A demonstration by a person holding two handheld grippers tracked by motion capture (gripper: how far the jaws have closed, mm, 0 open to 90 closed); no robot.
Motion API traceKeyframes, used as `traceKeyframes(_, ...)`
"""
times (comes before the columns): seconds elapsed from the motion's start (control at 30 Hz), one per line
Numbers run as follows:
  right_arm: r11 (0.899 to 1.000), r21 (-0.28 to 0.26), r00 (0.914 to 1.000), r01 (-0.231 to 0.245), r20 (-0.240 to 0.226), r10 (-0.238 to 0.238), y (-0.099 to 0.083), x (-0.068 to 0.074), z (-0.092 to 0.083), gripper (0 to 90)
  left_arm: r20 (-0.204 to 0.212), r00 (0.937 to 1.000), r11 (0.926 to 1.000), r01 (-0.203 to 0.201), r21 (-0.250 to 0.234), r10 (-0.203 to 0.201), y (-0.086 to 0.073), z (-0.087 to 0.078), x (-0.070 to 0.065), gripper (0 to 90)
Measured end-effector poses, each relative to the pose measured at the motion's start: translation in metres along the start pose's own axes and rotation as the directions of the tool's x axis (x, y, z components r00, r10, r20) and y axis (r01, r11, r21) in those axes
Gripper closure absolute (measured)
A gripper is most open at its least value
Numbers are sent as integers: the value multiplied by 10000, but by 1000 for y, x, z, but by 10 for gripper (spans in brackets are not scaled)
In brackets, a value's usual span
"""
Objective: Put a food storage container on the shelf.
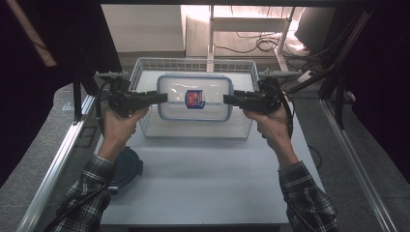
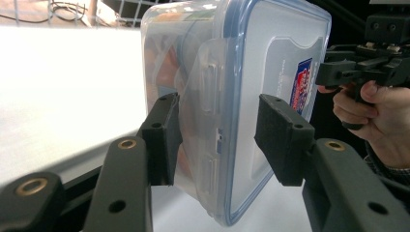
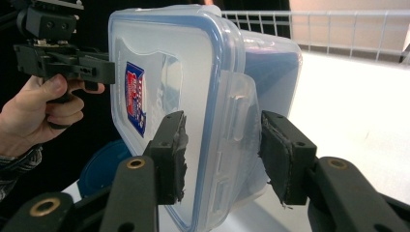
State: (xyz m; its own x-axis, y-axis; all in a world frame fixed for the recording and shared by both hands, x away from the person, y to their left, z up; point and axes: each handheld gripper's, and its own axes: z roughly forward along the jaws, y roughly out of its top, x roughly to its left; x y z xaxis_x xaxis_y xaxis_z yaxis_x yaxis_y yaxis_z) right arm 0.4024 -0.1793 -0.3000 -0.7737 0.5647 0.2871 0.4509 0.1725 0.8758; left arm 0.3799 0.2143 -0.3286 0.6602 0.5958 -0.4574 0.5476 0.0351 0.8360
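left gripper (image 1: 162,98) and right gripper (image 1: 228,99) each pinch a short end of the lidded plastic container (image 1: 195,96), holding it level above the wire basket (image 1: 145,67). mid-carry, i'd judge; next it needs even travel and a gentle set-down.

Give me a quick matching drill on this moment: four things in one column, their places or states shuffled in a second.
1. food container
2. wire basket
3. dark blue lid
4. left gripper

a. lying flat at the table's left edge
b. clamped on the container's left end
c. held between two grippers, lid on
d. standing at the far side of the table

Pairs: 1-c, 2-d, 3-a, 4-b
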Motion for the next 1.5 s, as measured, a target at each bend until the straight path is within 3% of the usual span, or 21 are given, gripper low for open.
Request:
traceKeyframes(0.17,9999,-98,10000,-55,80,56,17,-7,4,530,123,9996,9995,263,-149,-261,11,5,9,521)
traceKeyframes(0.43,9995,-178,9997,-244,66,245,31,-18,16,529,-115,9997,9994,206,-288,-209,31,6,19,521)
traceKeyframes(0.67,9971,-214,9973,-726,95,728,29,-32,31,520,-422,9984,9992,365,-143,-370,31,14,30,517)
traceKeyframes(0.8,9954,-281,9958,-914,80,916,27,-37,36,521,-311,9979,9983,558,-165,-563,28,16,36,515)
traceKeyframes(0.93,9936,-272,9935,-1100,255,1107,30,-38,39,508,-403,9983,9990,407,-193,-414,30,17,37,507)
traceKeyframes(1.17,9963,-229,9936,-825,753,840,33,-35,45,470,-533,9981,9993,303,-231,-315,30,20,39,491)
traceKeyframes(1.33,9965,-210,9939,-809,738,822,34,-36,47,465,-723,9973,9999,113,-118,-121,31,26,37,436)
traceKeyframes(1.5,9964,-271,9943,-800,684,817,33,-39,49,457,-716,9972,9996,217,-194,-230,31,28,38,422)
